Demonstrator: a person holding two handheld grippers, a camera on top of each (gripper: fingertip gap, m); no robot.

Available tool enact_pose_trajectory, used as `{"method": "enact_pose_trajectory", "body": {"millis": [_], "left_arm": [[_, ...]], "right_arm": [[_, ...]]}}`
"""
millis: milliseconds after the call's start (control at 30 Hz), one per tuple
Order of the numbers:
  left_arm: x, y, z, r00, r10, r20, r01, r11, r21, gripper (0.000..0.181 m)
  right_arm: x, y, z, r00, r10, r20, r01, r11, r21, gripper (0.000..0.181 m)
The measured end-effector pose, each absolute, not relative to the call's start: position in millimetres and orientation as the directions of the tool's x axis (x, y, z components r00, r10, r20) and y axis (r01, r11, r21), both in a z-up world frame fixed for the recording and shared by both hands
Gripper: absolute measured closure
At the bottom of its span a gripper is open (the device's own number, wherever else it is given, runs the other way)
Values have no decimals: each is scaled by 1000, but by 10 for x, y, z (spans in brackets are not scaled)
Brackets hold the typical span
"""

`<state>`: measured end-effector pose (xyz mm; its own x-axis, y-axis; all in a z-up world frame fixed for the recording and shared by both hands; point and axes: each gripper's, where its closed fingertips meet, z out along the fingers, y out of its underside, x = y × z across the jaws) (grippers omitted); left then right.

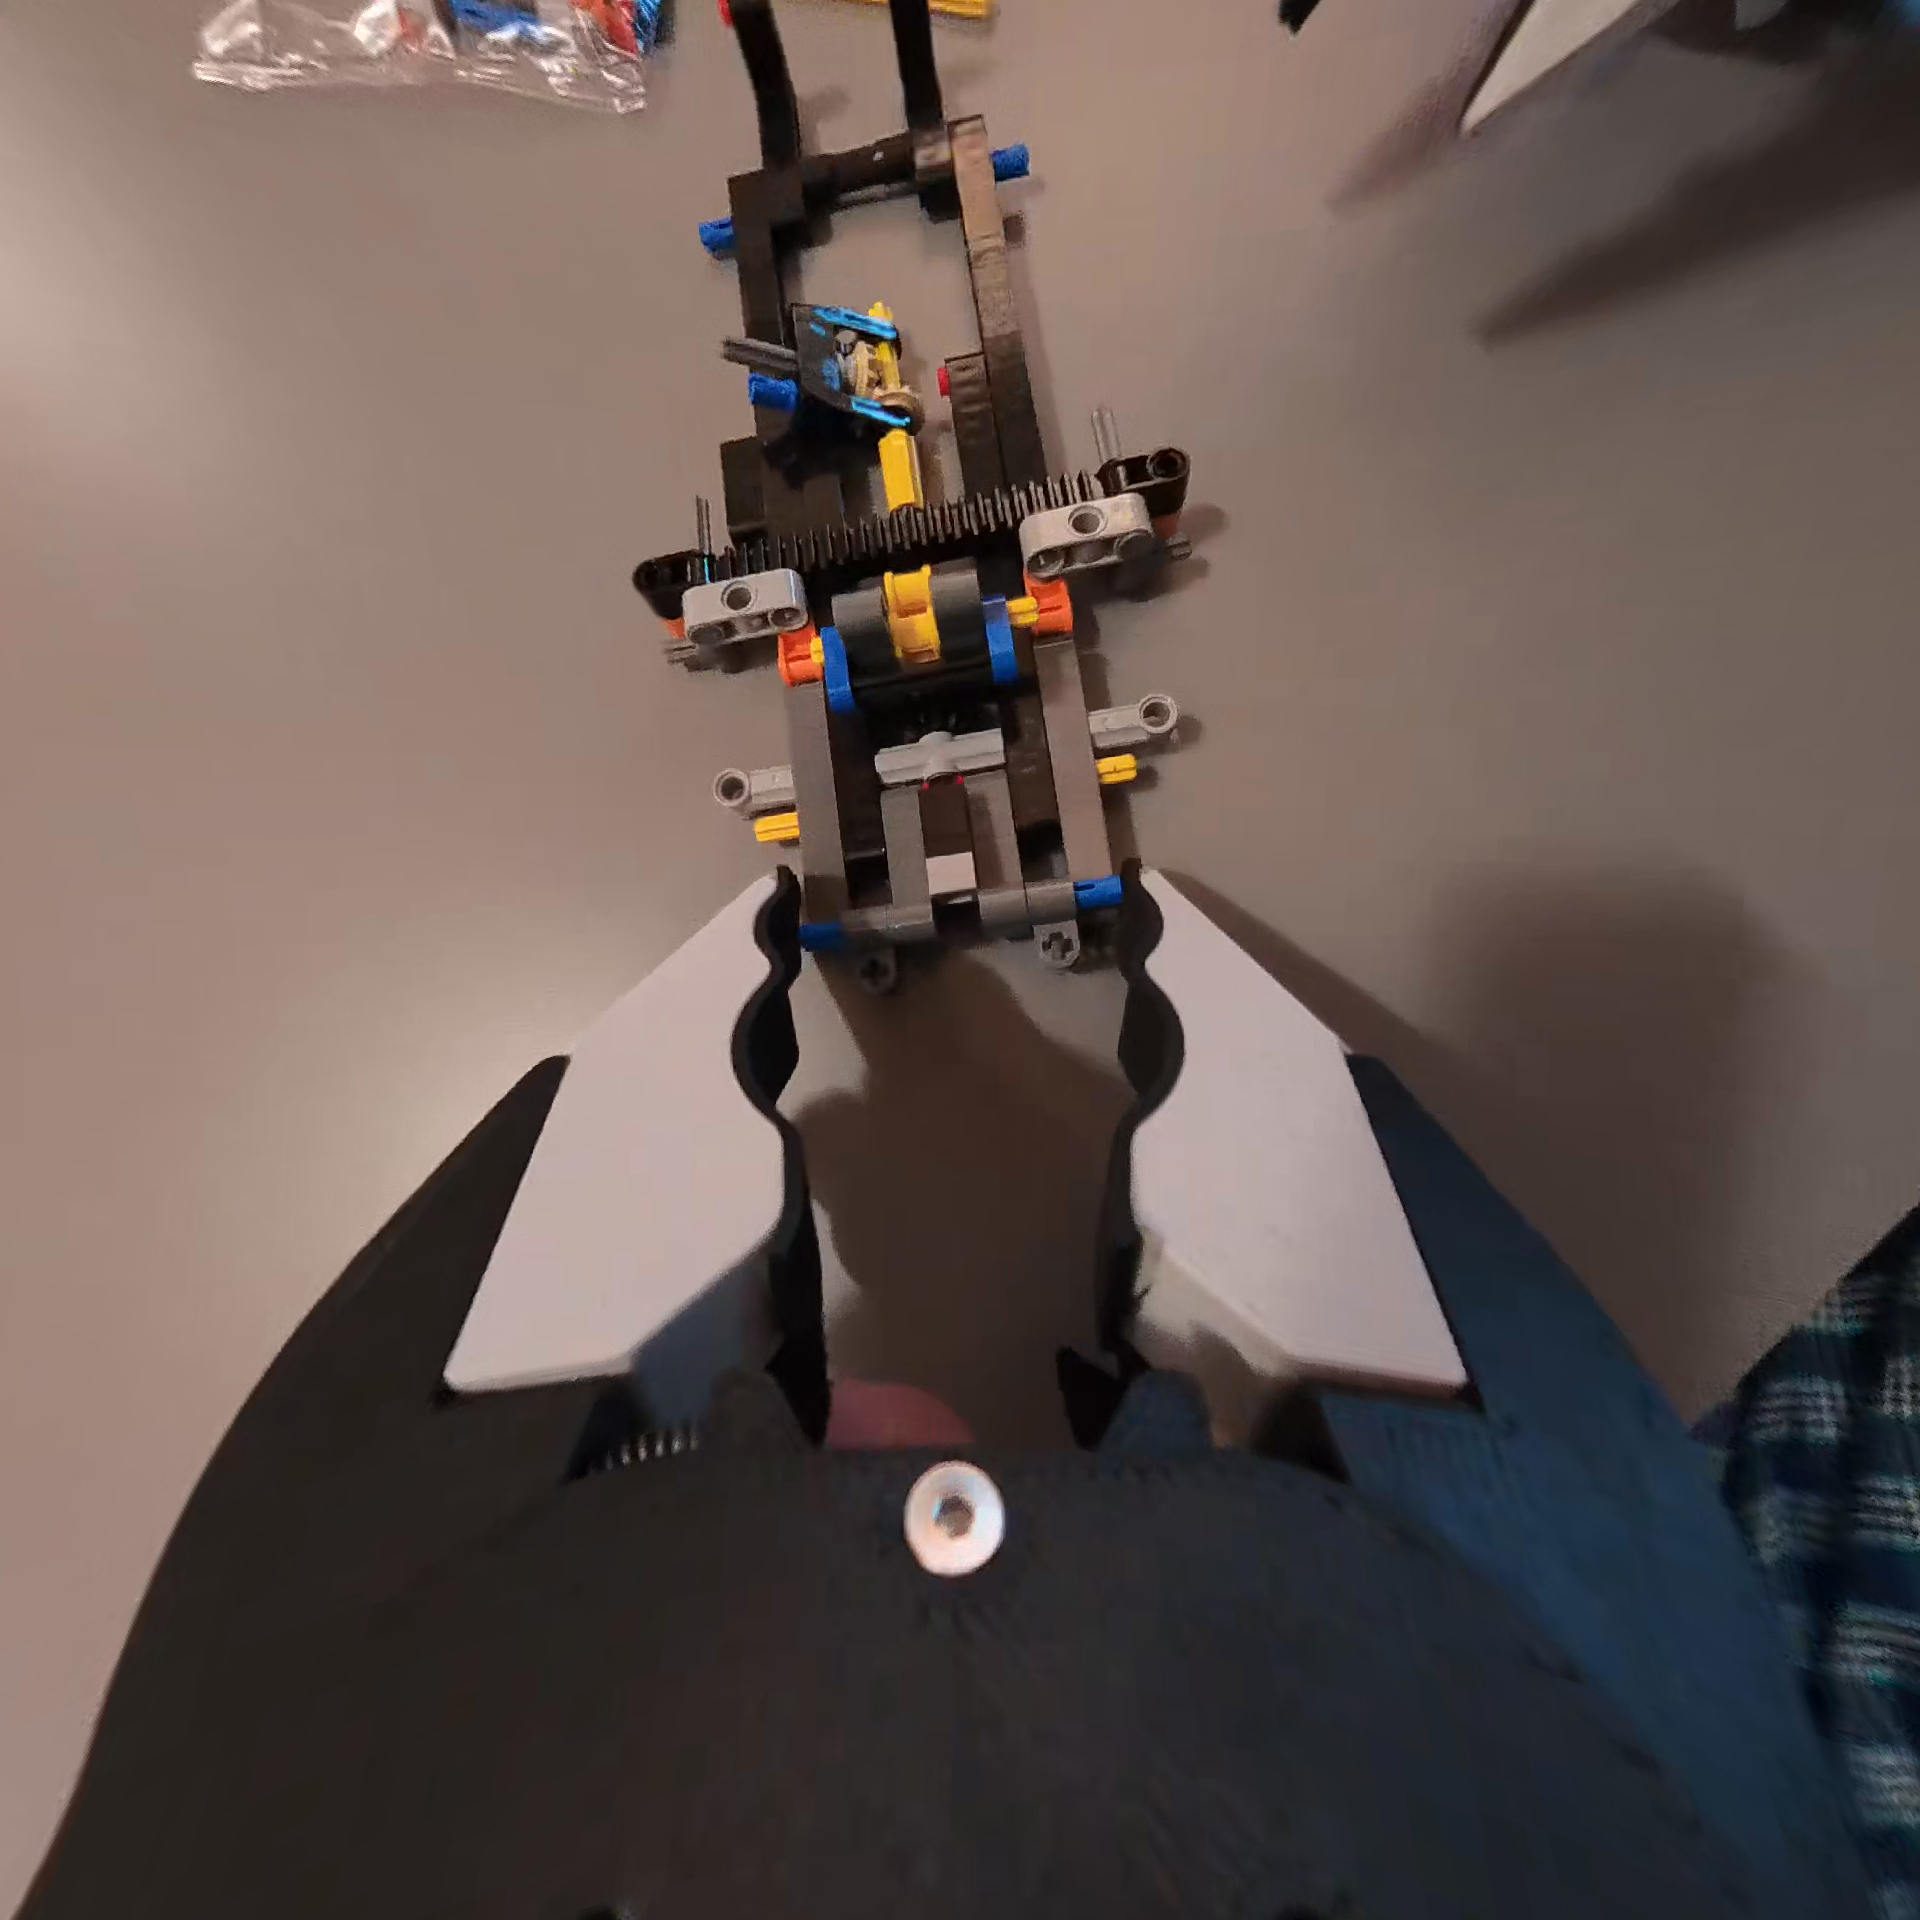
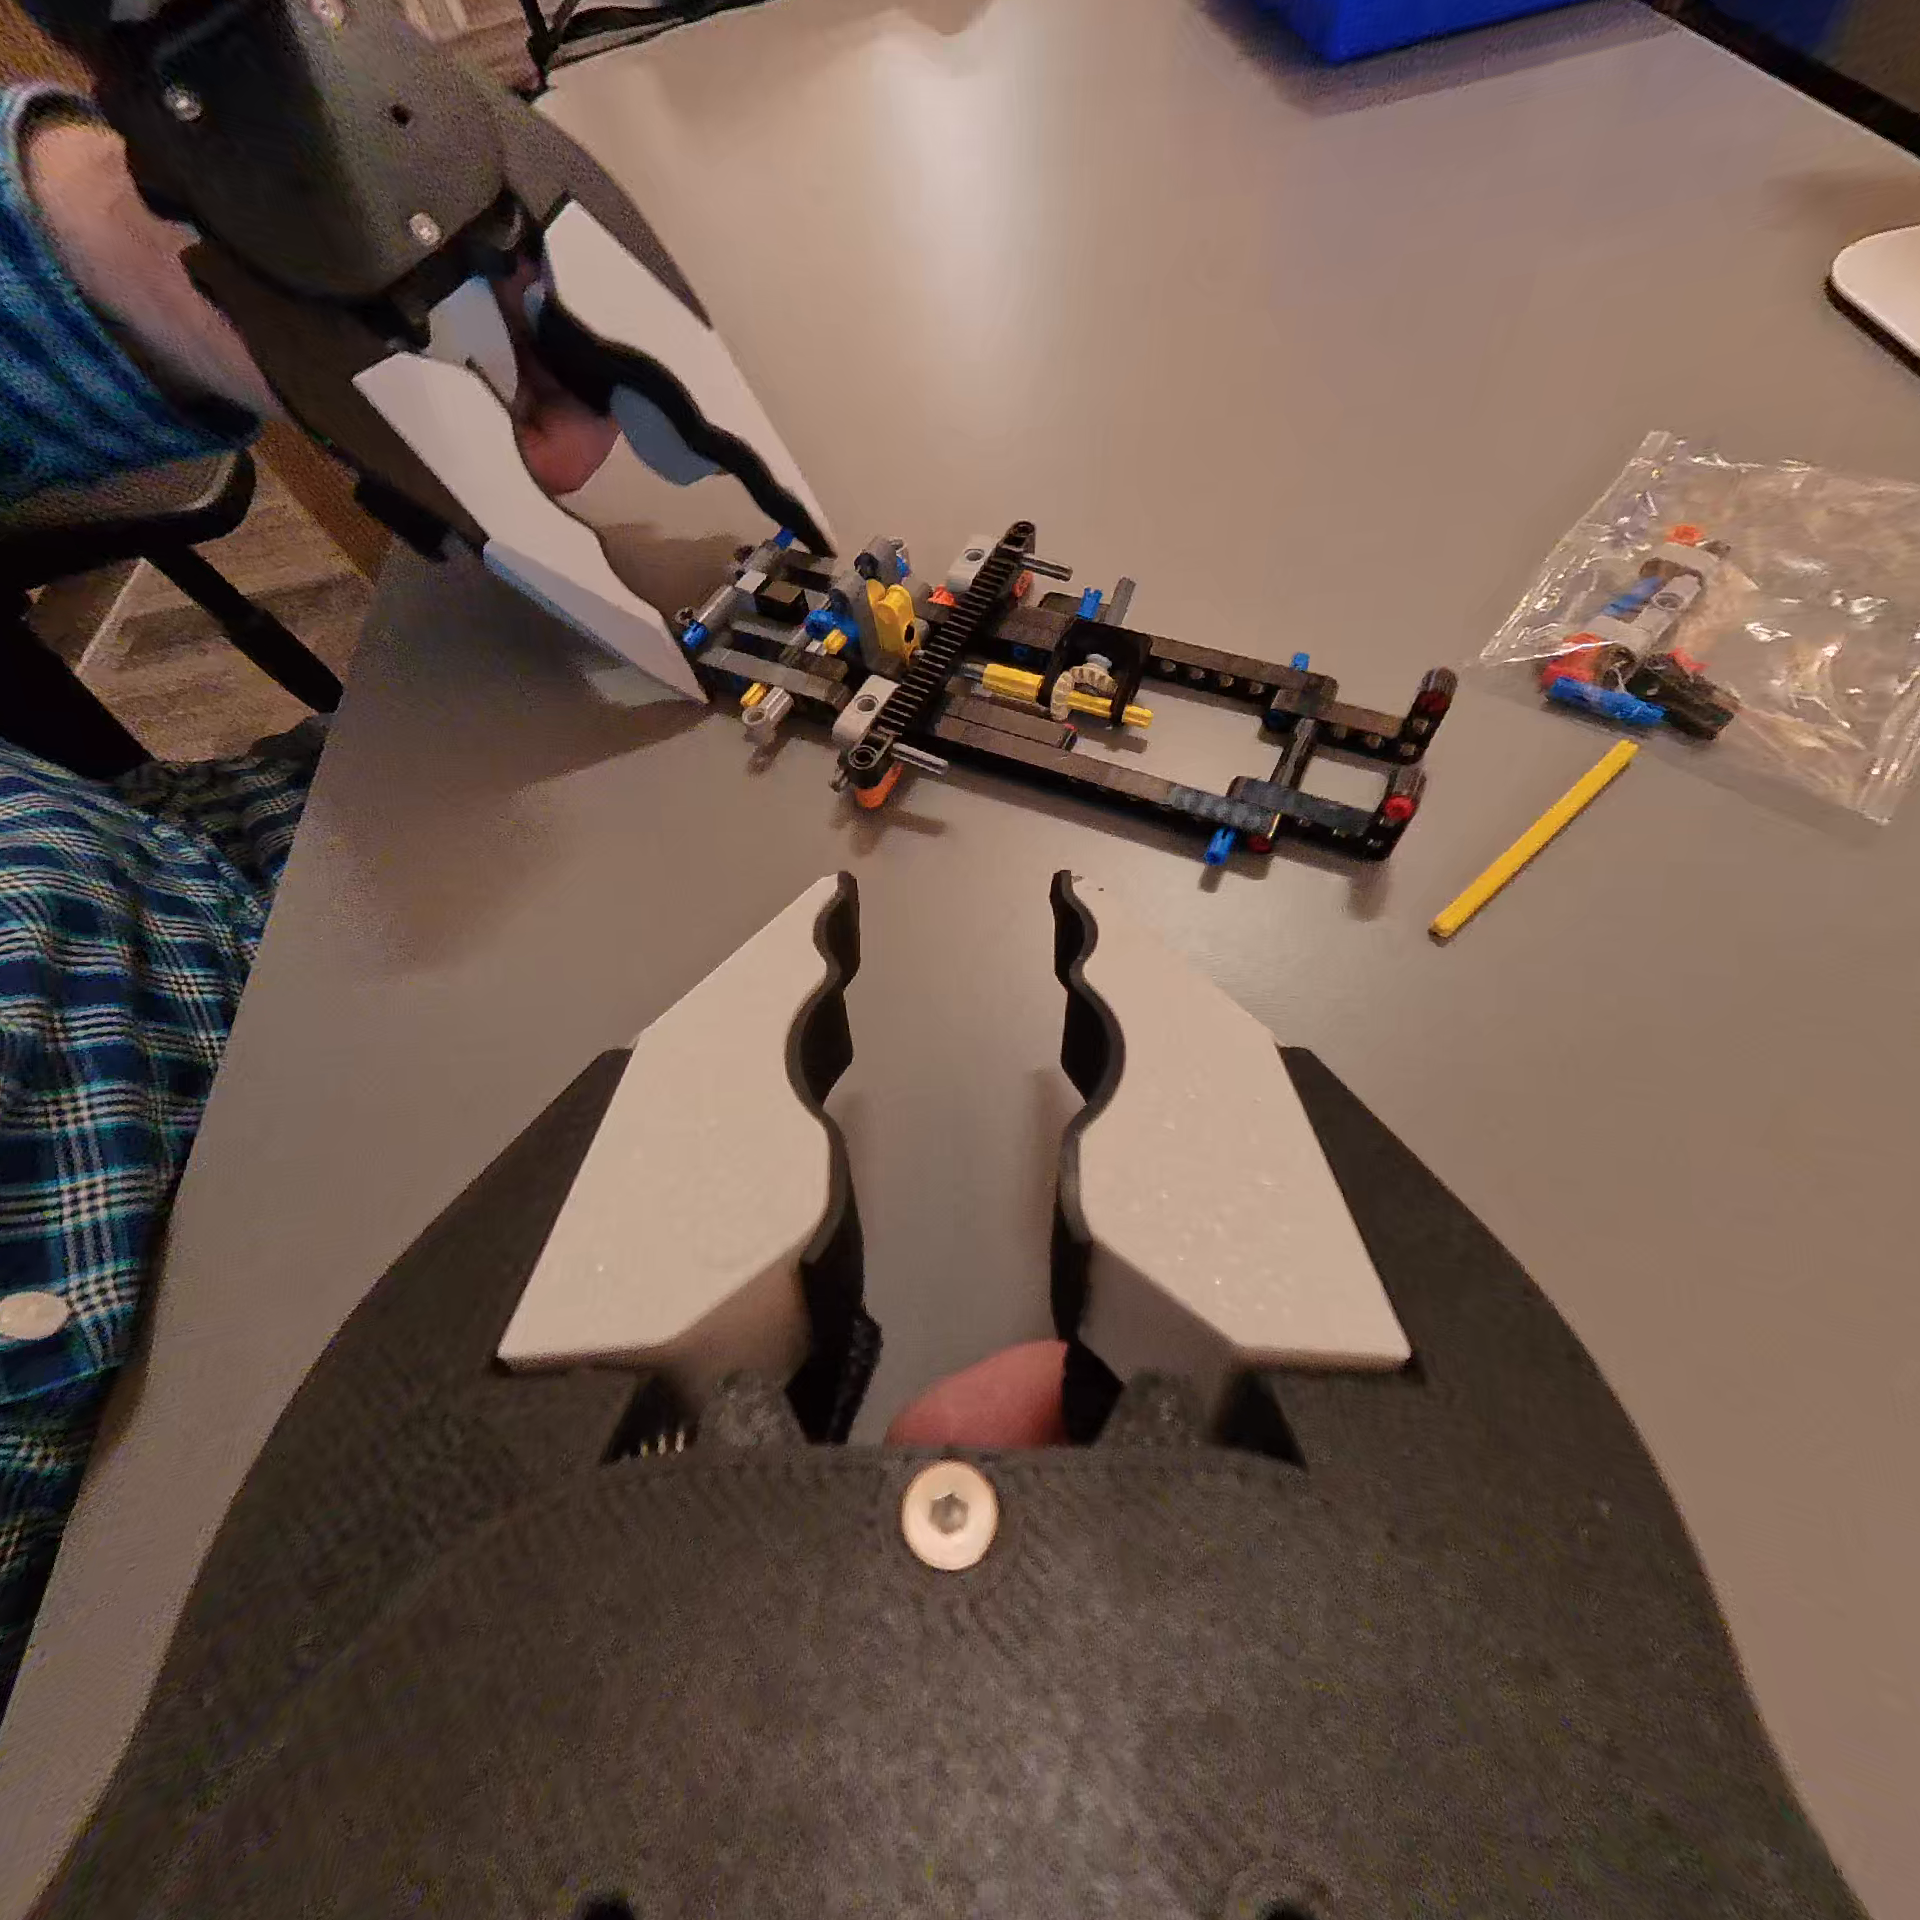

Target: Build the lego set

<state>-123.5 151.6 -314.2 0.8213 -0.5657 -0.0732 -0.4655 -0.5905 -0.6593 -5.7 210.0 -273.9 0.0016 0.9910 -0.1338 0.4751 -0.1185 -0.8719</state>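
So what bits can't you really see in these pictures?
- Clear bag of pieces: the left wrist view's top edge cuts it off, and it is blurred.
- Blue bin: cut off by the top edge in the right wrist view.
- Pieces in the bag: too small and crinkly to count.
- Left gripper at the lego frame: its jaws sit either side, but whether they pinch it is unclear.

— Where's the build?

— I see the lego chassis (image 2: 1049, 681) lying flat on the grey table (image 2: 1143, 312): long black beams, a toothed rack across it, yellow and blue pins.

— Loose parts?

— A yellow axle (image 2: 1532, 840) just beside it; a clear parts bag (image 2: 1725, 613) nearby.
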Motion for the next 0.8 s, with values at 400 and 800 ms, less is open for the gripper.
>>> {"method": "enact_pose_trajectory", "body": {"millis": [400,800], "left_arm": [[-1963,1616,-3129,694,-711,-113,-625,-516,-586,122],[-2207,1427,-3115,766,-628,-141,-555,-534,-638,110]], "right_arm": [[-60,2073,-2746,-12,992,-126,481,-105,-870,144],[-19,2336,-2871,103,995,9,543,-48,-839,147]]}}
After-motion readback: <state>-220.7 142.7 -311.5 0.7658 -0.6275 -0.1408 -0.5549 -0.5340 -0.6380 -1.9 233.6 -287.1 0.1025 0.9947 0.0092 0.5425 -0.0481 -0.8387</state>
